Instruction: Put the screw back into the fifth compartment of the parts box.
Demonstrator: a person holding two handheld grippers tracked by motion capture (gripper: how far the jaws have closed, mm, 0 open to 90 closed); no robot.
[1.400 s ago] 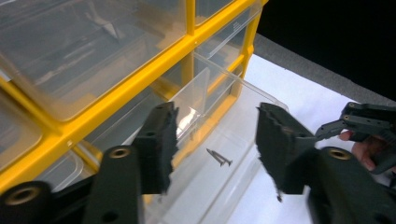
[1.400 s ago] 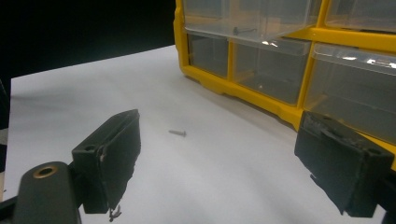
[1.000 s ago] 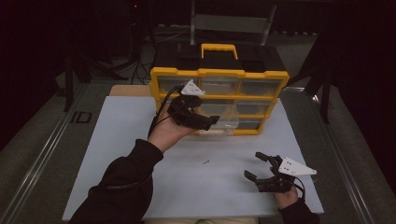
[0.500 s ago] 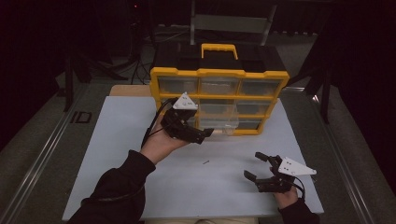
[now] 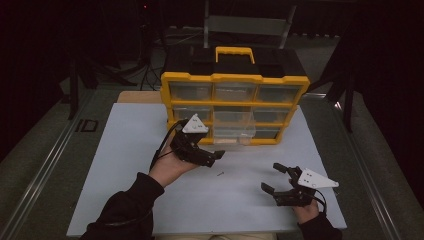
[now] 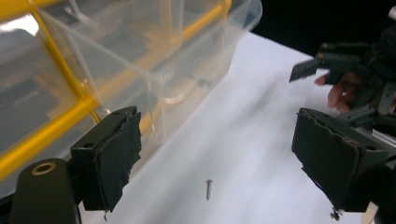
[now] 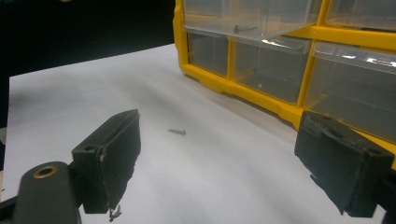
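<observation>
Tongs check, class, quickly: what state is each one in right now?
Left tongs: open, empty, above the small dark screw.
Right tongs: open, empty, low over the white table.

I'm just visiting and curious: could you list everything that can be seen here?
Screw: one, small and dark, on the board in front of the cabinet.
Drawer cabinet: one, yellow frame, black top, clear drawers, at the back of the board.
Pulled-out drawer: one, clear, lower middle.
Board: one, white, on the table.
Left gripper: one, black, open, above the screw.
Right gripper: one, black, open, near right.
</observation>
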